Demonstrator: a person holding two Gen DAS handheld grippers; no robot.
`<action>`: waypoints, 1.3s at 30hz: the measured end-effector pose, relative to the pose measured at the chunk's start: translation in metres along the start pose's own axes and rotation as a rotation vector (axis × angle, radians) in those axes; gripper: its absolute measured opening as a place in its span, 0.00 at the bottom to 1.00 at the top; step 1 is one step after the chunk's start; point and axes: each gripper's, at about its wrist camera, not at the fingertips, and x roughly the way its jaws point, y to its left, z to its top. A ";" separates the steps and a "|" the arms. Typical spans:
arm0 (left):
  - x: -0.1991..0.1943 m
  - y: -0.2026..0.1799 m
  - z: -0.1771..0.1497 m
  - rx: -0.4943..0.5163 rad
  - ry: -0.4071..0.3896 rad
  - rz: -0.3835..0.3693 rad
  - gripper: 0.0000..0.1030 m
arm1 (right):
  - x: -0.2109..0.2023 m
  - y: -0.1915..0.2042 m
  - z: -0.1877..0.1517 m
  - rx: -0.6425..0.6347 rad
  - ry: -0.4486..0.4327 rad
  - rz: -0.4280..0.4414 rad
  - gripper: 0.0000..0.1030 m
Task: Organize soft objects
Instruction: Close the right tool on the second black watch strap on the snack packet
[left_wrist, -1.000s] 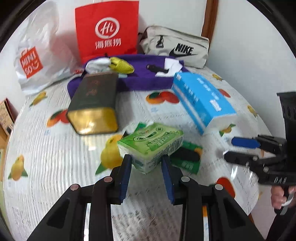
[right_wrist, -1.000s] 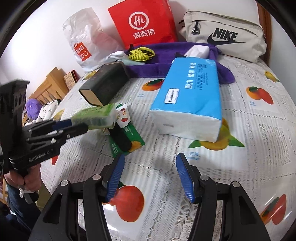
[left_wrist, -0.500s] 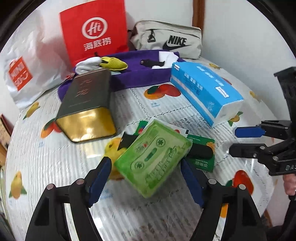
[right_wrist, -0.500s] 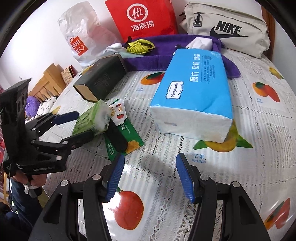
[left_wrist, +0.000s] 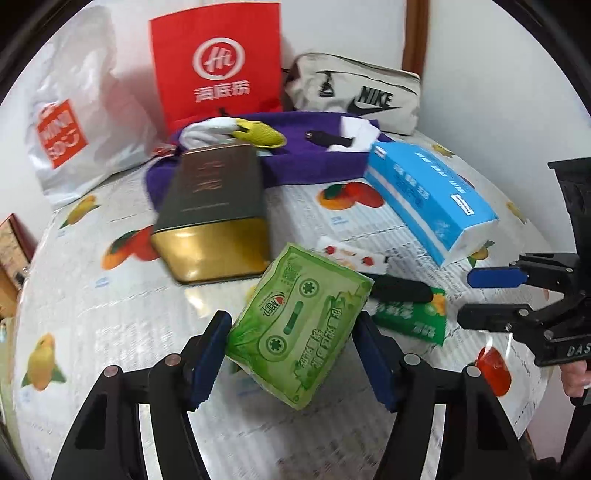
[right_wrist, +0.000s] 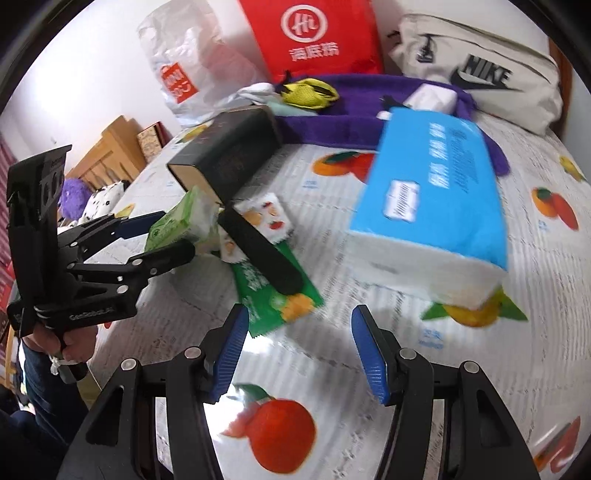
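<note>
Green-wrapped tissue pack (left_wrist: 299, 328) lies tilted between our left gripper (left_wrist: 291, 354) jaws, now closing, long axis diagonal across the gap, pads not visibly pressing, while our right gripper (right_wrist: 295, 354) hangs open and empty, farther off.

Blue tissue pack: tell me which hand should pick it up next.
Right, probably. The right gripper is open with nothing between its fingers, and the blue tissue pack lies just ahead of it. The left gripper is closing with the green tissue pack between its fingers.
</note>
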 end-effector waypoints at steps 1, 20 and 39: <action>-0.002 0.004 -0.001 -0.009 0.002 0.017 0.64 | 0.002 0.003 0.002 -0.011 0.000 0.010 0.56; -0.009 0.050 -0.009 -0.166 -0.001 0.009 0.64 | 0.052 0.045 0.034 -0.240 0.035 -0.077 0.34; -0.014 0.048 -0.013 -0.196 0.005 -0.018 0.64 | 0.044 0.045 0.024 -0.232 0.066 -0.060 0.20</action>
